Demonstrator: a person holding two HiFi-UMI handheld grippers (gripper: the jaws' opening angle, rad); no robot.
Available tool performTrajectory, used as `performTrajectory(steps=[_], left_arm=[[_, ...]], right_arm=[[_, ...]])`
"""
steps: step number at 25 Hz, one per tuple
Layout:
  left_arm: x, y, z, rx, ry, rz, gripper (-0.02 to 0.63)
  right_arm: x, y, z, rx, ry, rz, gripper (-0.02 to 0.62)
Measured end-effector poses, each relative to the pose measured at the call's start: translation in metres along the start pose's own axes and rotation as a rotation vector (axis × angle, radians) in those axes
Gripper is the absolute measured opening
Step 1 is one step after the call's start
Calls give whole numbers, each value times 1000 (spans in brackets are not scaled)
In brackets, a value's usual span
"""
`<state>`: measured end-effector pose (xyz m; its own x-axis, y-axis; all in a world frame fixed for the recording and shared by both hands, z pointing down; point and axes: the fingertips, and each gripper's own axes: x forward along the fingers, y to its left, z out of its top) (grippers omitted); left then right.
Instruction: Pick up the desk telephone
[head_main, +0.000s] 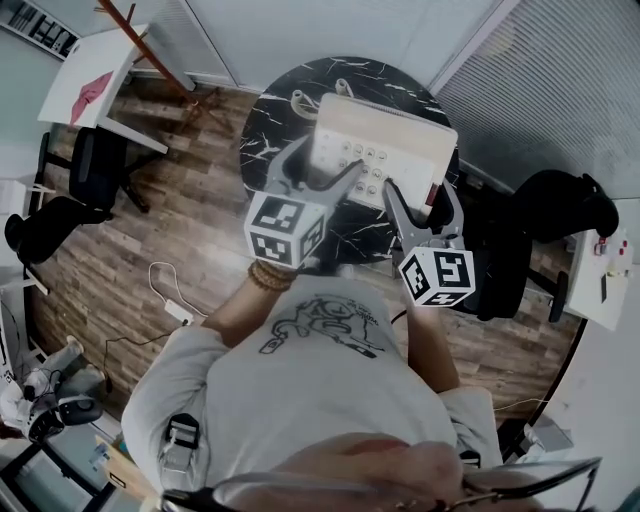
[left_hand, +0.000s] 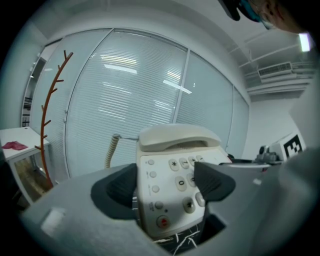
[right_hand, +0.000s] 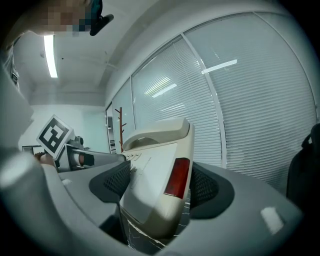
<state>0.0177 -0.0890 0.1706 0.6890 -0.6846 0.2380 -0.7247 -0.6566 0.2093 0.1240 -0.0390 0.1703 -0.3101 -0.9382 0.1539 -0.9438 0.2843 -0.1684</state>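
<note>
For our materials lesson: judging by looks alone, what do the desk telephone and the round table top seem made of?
The desk telephone: probably cream moulded plastic, smooth, soft sheen on rounded edges. The table top: black with white veins; looks like polished marble, possibly an imitation.
</note>
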Motion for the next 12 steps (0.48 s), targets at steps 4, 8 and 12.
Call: performTrajectory(steps=[4,8,12], left_arm=[[0,-2,-2,-5,0,3,364],[3,-1,-5,-11,7,4,364],[5,1,-7,-16,12,2,365]], right_arm=[[-2,-1,0,-3,3,2,354],[0,-3,-3,0,7,0,354],[3,-4,-5,4,11,-3,354]])
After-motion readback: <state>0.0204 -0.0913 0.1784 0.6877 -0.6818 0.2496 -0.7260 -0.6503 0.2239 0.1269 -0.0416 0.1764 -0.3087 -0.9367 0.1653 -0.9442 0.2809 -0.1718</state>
